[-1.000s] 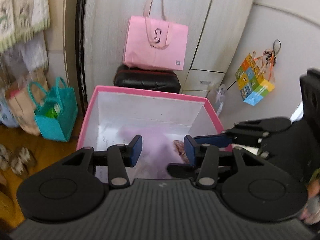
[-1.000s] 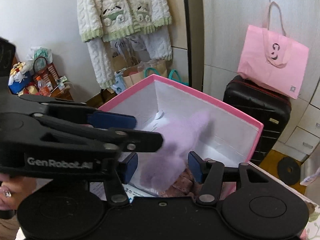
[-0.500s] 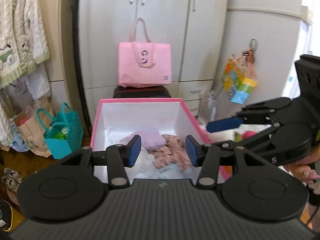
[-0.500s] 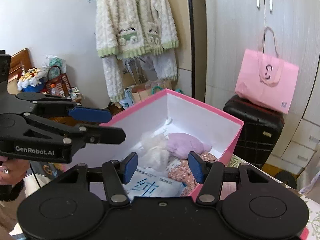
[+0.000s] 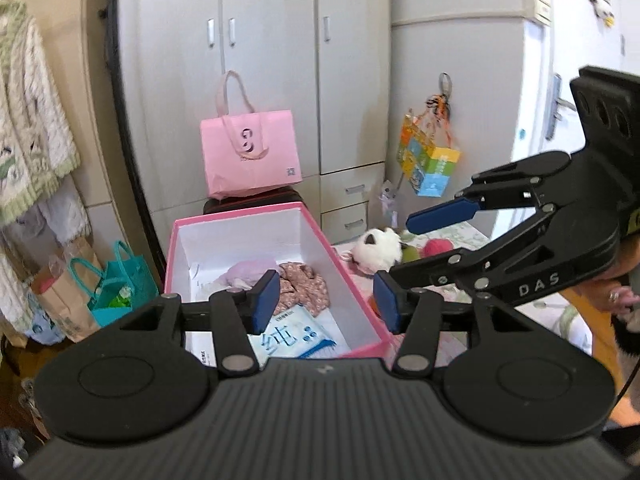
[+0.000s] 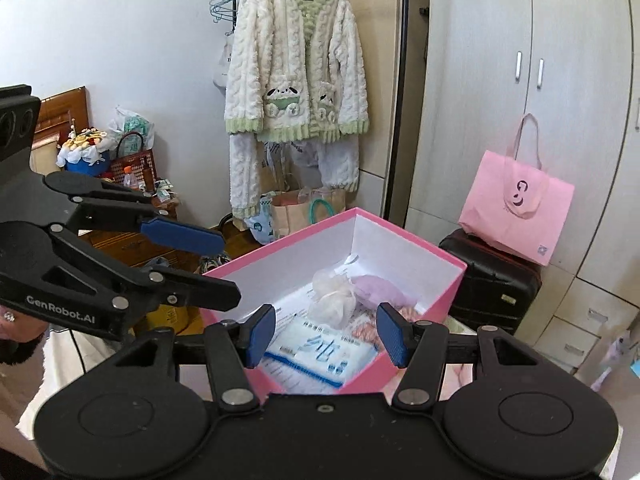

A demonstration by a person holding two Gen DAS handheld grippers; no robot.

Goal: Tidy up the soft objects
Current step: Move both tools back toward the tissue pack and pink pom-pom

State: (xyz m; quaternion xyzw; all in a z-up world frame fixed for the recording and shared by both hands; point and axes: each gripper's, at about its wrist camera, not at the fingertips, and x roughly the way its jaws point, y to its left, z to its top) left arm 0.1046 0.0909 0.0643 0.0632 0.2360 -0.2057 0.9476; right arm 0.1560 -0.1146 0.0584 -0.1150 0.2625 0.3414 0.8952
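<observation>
A pink box (image 5: 352, 346) with a white inside stands in front of me; it also shows in the right wrist view (image 6: 456, 280). In it lie a lilac plush (image 5: 248, 270), a brown patterned cloth (image 5: 306, 284), a white mesh bundle (image 6: 334, 298) and a blue-and-white tissue pack (image 5: 294, 336). My left gripper (image 5: 326, 304) is open and empty above the box's near end. My right gripper (image 6: 326, 334) is open and empty above the near corner. On the bed beside the box lie a white plush toy (image 5: 378, 248) and a pink ball (image 5: 438, 246).
A pink tote bag (image 5: 250, 158) sits on a black suitcase (image 6: 494, 290) behind the box. Grey wardrobe doors (image 5: 272, 60) stand behind. Teal and paper bags (image 5: 116, 286) stand on the floor at left. A fluffy cardigan (image 6: 298, 76) hangs on a rack.
Both grippers have pulled up and back from the box. The lilac plush that hung between the right fingers now lies in the box. Both grippers are empty.
</observation>
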